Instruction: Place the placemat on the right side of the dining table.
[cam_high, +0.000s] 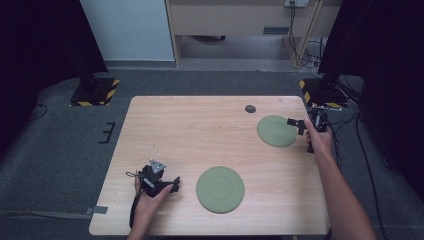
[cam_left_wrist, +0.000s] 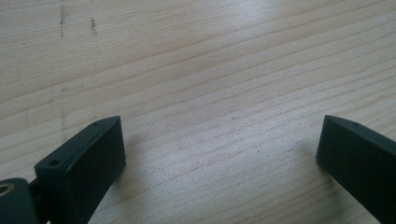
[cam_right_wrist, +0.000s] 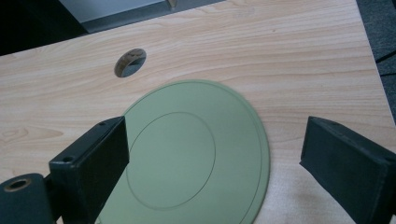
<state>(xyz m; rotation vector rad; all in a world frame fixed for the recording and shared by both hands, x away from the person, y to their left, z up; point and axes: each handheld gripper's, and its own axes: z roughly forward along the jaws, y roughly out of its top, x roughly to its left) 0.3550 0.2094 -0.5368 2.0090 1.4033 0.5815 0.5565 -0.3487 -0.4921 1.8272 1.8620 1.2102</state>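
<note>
Plate at the far right lies just ahead of the right fingers

**High view.** Two flat, round, olive-green plates lie on the pale wood counter (cam_high: 200, 125). The far plate (cam_high: 277, 131) sits toward 2 o'clock from the counter's middle, below a small round cable hole (cam_high: 250, 108). The right gripper (cam_high: 301, 126) points at it from 3 o'clock, its tips at the plate's right rim, so the right hand is much the nearer one. The near plate (cam_high: 220, 189) lies at about 5 o'clock, with the left gripper (cam_high: 172, 186) resting just beside it at its 9 o'clock, apart from the rim.

**Left gripper view.** The left fingers (cam_left_wrist: 88, 163) stand wide apart, with bare wood between them and nothing held.

**Right gripper view.** The right fingers (cam_right_wrist: 98, 158) are spread wide and grip nothing. The far plate (cam_right_wrist: 196, 154) lies flat between and beyond them, toward 12 o'clock, its near edge passing under the left-hand finger; whether the finger touches it I cannot tell. Being round, the plate has no long axis. It looks thin and matte, with a faint inner ring and a low rim. I judge that any pick-up would have to catch that thin edge.
</note>
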